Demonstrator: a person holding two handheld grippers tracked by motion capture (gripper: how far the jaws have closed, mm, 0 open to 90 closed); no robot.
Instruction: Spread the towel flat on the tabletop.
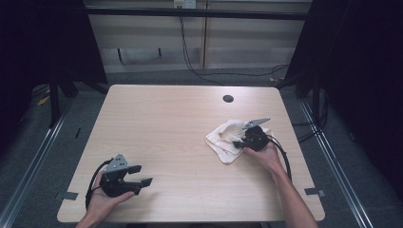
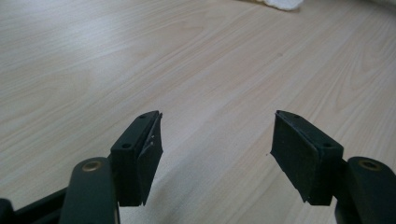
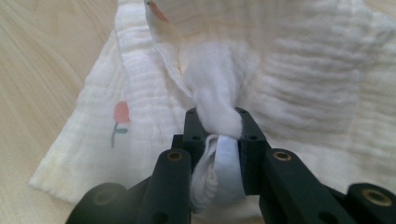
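Cream muslin cloth (image 1: 227,139), one item, crumpled on the right half of the table (image 1: 166,123), toward its far side. One table, pale wood grain, with one dark round hole (image 1: 228,99) near the far edge.

Grippers: two. My right gripper (image 3: 218,122) sits on the cloth; my left gripper (image 1: 140,175) is held near the front left corner, well apart from the cloth.

High view: gives the layout, both hands and both grippers, but I cannot read the right jaws there, since the gripper body and hand cover them.

Right gripper view: supplies what the high view lacks. Jaws drawn in and clamped on a bunched white fold of the cloth, which bulges out above and below the pads. It also shows one small printed flower (image 3: 121,115), pink with a green stem, and part of an orange mark at the top edge, cut off.

Left gripper view: jaws (image 2: 217,140) standing wide apart over bare wood, with nothing between them. A scrap of the cloth (image 2: 282,3) shows at the top edge, mostly cut off.

Cloth's far border is out of frame in the right gripper view.
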